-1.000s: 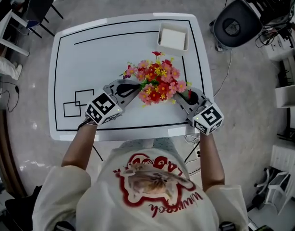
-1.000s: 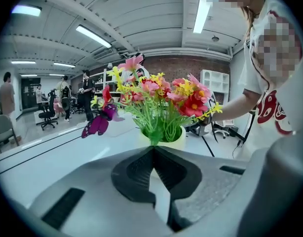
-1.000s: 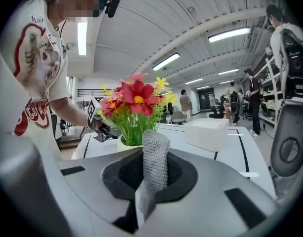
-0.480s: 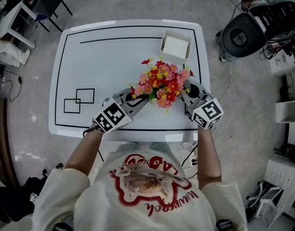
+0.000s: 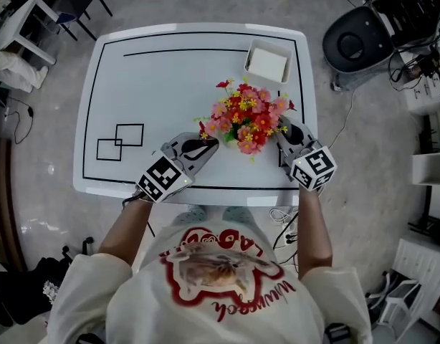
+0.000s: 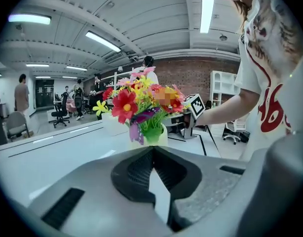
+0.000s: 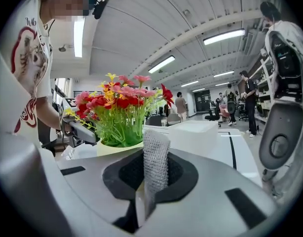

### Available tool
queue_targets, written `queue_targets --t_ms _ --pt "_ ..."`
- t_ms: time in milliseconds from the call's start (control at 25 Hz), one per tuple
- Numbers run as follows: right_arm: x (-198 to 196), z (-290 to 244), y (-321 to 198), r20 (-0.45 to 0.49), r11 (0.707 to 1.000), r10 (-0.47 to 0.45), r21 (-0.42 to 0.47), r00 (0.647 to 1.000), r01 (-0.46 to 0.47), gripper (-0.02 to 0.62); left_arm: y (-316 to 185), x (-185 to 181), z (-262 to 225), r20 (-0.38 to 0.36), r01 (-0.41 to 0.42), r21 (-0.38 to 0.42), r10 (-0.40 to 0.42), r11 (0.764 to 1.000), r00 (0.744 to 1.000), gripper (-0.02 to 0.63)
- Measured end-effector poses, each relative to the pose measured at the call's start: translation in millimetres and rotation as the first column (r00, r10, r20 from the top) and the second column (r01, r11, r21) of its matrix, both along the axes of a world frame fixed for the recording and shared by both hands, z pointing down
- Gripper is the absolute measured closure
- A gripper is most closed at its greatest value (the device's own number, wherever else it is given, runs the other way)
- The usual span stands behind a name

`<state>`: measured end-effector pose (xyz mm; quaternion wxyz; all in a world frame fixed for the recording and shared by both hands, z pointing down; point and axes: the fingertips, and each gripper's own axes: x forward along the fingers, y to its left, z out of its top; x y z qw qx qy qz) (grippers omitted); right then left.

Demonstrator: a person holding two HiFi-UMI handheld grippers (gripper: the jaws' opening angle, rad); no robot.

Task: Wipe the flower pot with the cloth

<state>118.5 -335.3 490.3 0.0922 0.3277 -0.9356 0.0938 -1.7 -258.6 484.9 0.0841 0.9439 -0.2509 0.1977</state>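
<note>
Glossy white bench [image 5: 170, 77] with black lines, mid-frame, on a grey floor [image 5: 48, 213]. Your left tongs [image 6: 152, 149] are clenched, empty. Your right tongs [image 5: 286, 129] pinch a grey mesh cloth [image 7: 155, 167] near the pale flower pot [image 7: 117, 149].

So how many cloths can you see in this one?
1: a grey mesh cloth clamped in the right gripper, near the flower pot. The left gripper holds none; the white tray might hide more.
</note>
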Motion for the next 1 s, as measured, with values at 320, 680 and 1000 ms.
queue_targets --t_ms 320,680,1000 --pt "0.6 -2.3 17.5 0.024 0.998 0.066 -0.007 0.998 -0.066 0.577 18.2 -24.6 -8.3 -0.027 0.028 -0.004 -0.028 1.0 0.999 0.604" --pt "-4.7 -3.5 36.6 0.036 0.989 0.149 0.006 0.988 -0.149 0.577 35.7 -52.8 -10.4 -0.035 0.021 0.017 -0.02 1.0 0.999 0.604" --pt "-15.4 -5.2 51.9 0.049 0.979 0.205 0.011 0.978 -0.206 0.577 54.2 -73.7 -0.6 -0.023 0.0 0.006 0.0 1.0 1.0 0.604"
